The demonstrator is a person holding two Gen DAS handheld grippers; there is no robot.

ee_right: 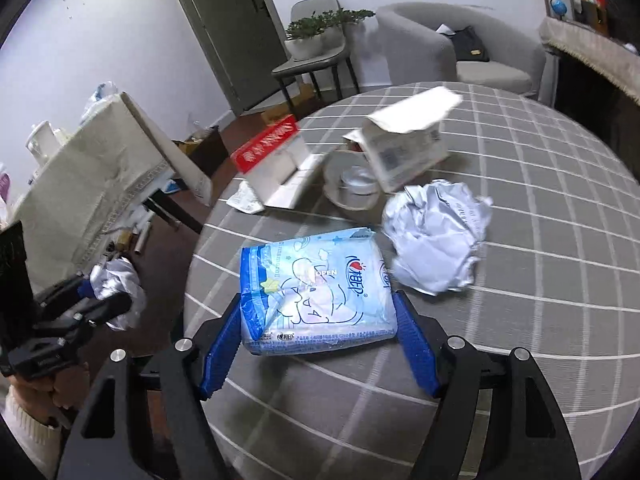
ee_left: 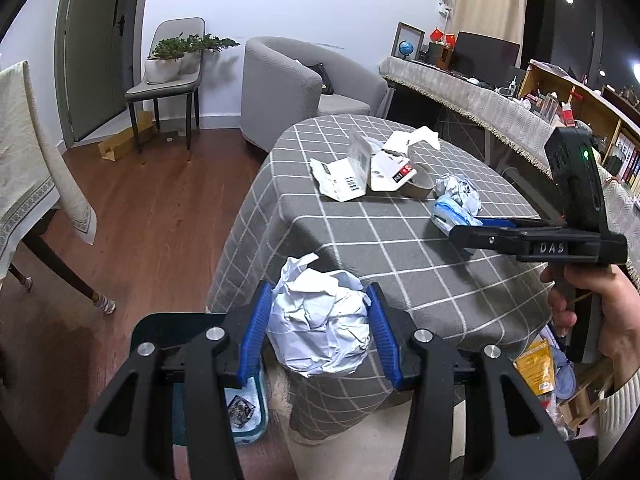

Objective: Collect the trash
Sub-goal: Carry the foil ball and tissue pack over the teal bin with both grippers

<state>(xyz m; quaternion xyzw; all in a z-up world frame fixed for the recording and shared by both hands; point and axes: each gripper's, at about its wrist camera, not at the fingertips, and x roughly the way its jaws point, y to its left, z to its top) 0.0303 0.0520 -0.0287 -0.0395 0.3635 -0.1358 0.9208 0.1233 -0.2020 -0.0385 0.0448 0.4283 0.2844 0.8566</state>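
Left gripper (ee_left: 318, 330) clamps a crumpled paper ball (ee_left: 320, 324), hiding the bin (ee_left: 250, 408); right gripper (ee_right: 320, 344) straddles a tissue pack (ee_right: 316, 292), contact unclear.

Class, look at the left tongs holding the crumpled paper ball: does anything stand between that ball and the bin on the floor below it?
Nothing visible does. The left tongs grip the paper ball off the table edge, and the bin sits on the floor just below, partly hidden by the tongs.
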